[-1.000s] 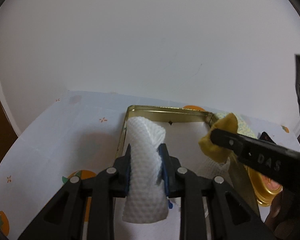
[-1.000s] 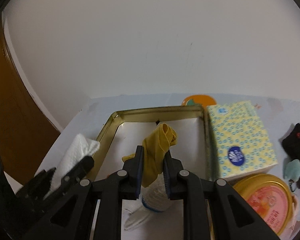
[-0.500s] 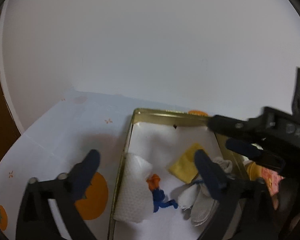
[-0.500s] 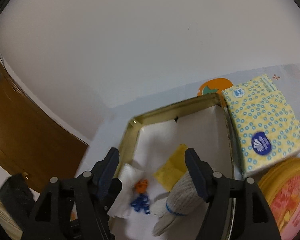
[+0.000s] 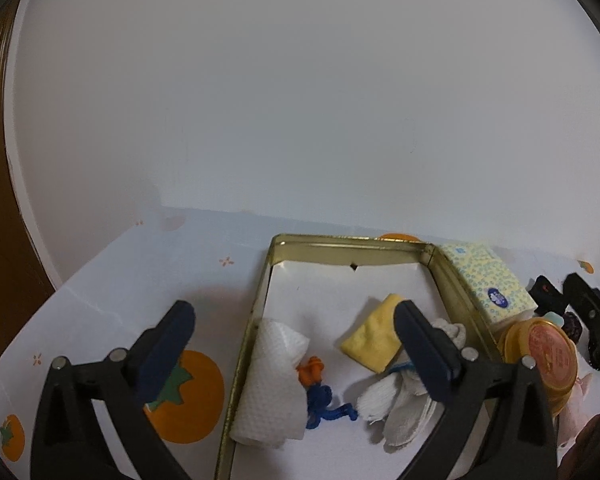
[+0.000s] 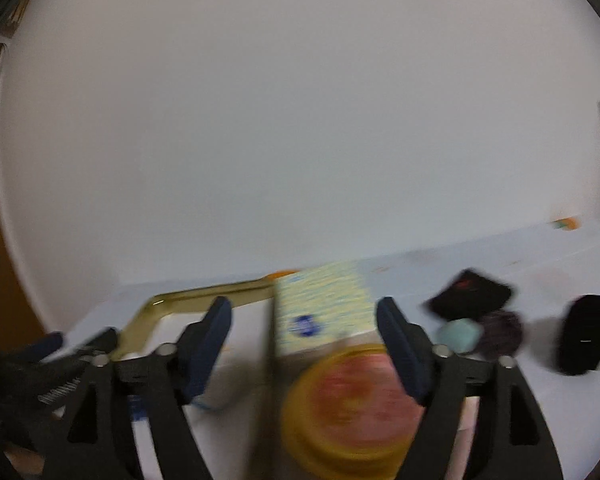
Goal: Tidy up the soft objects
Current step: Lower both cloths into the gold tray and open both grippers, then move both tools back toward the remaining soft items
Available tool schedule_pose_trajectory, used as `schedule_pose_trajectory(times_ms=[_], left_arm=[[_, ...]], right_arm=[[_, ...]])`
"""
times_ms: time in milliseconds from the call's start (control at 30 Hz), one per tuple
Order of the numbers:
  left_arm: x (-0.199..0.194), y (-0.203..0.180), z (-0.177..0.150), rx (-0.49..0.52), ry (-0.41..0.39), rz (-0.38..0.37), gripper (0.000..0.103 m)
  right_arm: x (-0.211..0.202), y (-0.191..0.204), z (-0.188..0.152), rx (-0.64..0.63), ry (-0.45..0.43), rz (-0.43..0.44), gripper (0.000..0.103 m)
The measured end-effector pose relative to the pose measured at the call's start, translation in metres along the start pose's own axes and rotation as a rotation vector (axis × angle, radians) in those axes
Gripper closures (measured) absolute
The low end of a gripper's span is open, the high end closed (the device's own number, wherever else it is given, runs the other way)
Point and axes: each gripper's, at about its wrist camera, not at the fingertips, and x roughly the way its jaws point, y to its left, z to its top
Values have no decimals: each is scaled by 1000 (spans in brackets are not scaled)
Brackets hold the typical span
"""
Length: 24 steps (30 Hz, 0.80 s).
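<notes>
Left wrist view is showing the left gripper (image 5: 292, 328) spread apart above the gold tin (image 5: 260, 304); the right gripper (image 6: 304, 320) is gaping too.

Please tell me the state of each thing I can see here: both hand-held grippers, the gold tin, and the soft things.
Left hand-held gripper: open, empty.
Right hand-held gripper: open, empty, view blurred.
Gold tin: lidless, paper-lined.
White cloth: folded, in tin at its left wall.
Yellow cloth: folded, flat in tin.
White glove: crumpled in tin.
Blue and orange string: tangled, in tin.
Tissue pack: closed, outside tin.
Black cloth: outside tin, on table.
</notes>
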Motion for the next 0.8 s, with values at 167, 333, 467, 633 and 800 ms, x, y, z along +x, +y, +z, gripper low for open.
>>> schedule_pose_trajectory(times_ms=[167,333,467,633,800], left_arm=[[-11,-9,-3,22,-72,-4,2],[-22,-19,-7,44,-146,-4,2],[-31,-22,-11,27,-197,-32,2],[-42,-31,-19,39,-255,-65,2],[-45,-41,-26,68,-255,-92,2]], right_arm=[[-9,-23,-3,73,-20,-25,22],[-19,-23,-6,12,-55,-45,22],[-26,-25,-9,-44,-55,-54,22],[-33,-32,-11,-48,-51,-50,22],[-39,-45,-11,-49,-40,-58,22]])
